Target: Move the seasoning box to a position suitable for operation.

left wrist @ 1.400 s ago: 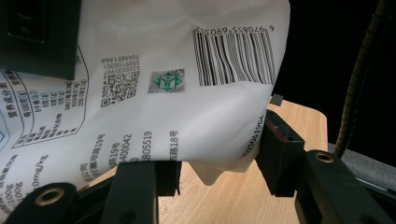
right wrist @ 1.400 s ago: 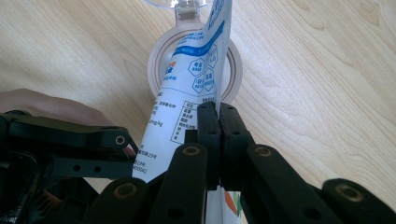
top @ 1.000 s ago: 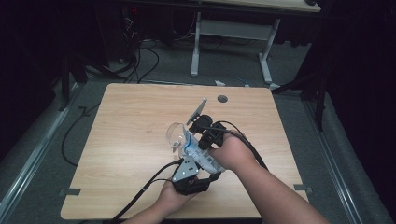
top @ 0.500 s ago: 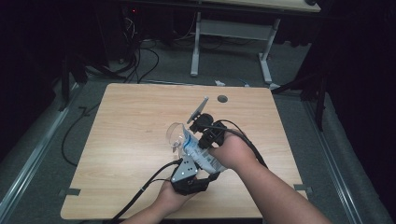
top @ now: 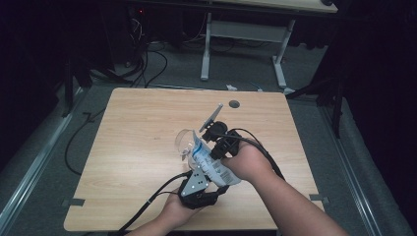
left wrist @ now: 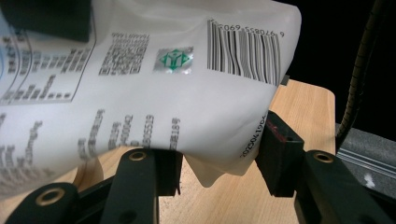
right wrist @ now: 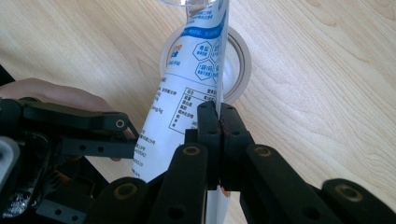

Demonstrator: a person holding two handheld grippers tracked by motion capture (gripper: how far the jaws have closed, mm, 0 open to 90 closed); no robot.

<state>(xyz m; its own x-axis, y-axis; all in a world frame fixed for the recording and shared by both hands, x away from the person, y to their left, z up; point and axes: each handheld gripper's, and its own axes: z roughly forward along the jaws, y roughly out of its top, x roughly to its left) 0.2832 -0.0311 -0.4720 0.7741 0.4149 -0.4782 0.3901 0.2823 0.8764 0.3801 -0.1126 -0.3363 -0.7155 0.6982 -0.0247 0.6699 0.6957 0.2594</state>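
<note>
A wooden table (top: 133,147) in a dark room.
Both grippers hold one white pouch (right wrist: 182,102): right gripper (right wrist: 218,116) pinched tight, left gripper (left wrist: 219,158) half open around it, glass cup (top: 184,142) just ahead.

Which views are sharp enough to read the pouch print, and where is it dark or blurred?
Left gripper view: barcode on the pouch is sharp, text at far left blurs, background black. Right gripper view: evenly lit, print readable mid-frame, the right gripper soft up close. High view: table lit, surroundings very dark, print too small.
</note>
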